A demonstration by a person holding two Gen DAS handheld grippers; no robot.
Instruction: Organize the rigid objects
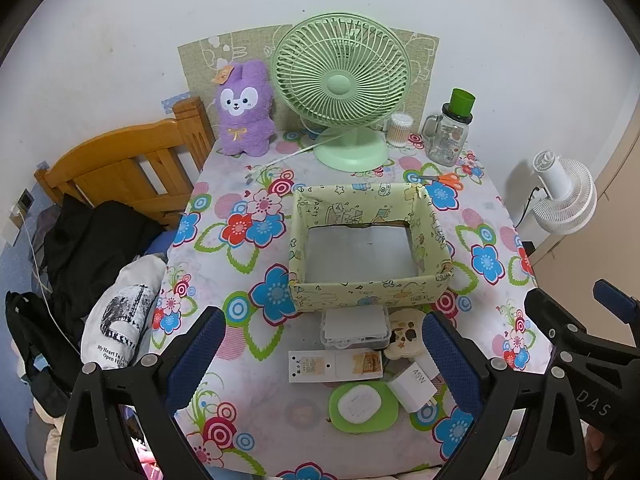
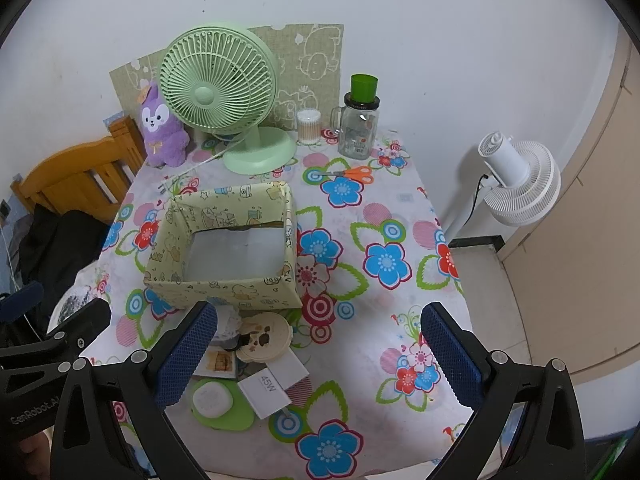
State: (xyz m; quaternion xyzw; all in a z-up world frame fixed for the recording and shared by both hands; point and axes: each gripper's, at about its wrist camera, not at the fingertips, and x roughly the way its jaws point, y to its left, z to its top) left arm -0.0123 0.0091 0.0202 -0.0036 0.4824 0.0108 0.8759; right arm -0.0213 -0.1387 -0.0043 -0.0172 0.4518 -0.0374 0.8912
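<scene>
An empty yellow patterned box (image 1: 362,294) (image 2: 224,286) stands in the middle of the floral table. In front of it lie a clear plastic case (image 1: 355,326), a round beige compact (image 1: 406,334) (image 2: 266,338), a white card (image 1: 334,366), a white 45W charger (image 1: 412,386) (image 2: 265,394) and a white disc on a green pad (image 1: 362,402) (image 2: 214,400). My left gripper (image 1: 324,356) is open above these items. My right gripper (image 2: 320,354) is open, to the right of them, over bare cloth.
At the table's back stand a green fan (image 1: 340,84), a purple plush (image 1: 244,108), a cotton swab jar (image 1: 400,130) and a glass mug jar (image 1: 450,132). Orange scissors (image 1: 446,179) lie nearby. A wooden bed (image 1: 120,168) is left, a white fan (image 2: 520,184) right.
</scene>
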